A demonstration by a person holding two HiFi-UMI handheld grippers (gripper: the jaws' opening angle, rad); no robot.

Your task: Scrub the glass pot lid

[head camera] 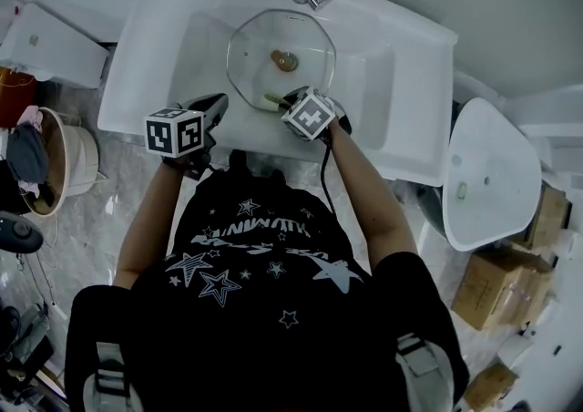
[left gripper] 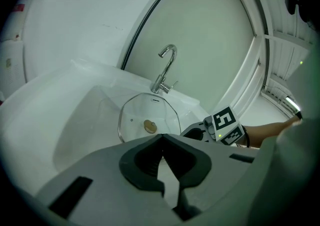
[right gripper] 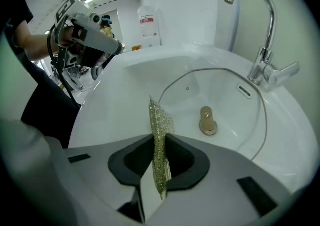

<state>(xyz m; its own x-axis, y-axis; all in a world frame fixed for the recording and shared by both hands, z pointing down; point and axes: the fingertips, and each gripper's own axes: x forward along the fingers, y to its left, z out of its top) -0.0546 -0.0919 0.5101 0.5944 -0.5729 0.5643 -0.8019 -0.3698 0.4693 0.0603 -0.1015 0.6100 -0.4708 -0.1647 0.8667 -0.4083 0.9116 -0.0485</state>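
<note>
Right gripper point(right gripper: 159, 170) has its jaws pinching a thin gold-green mesh scrub pad point(right gripper: 160, 115). The pad stands on edge and pokes out past the tips. Just ahead of those jaws and a bit to their right is the clear, many-sided glass pot lid with a metal rim point(right gripper: 230, 105). It's lying in the white ceramic sink basin point(right gripper: 100, 115) with its little brass knob point(right gripper: 207, 121) up. The pad's tip is near the lid's near rim, can't tell if it's touching yet.

Left gripper point(left gripper: 161, 140) is off to the left over the sink's near edge, jaws pressed together on nothing.

I'd tip the pad flatter onto the glass and work in circles, maybe pinning the rim with the left so the lid doesn't skate.

The chrome curved faucet point(right gripper: 260, 30) sits beyond the lid and the basin walls hug it close, so short strokes. Most open room looks to be left of the jaws.
</note>
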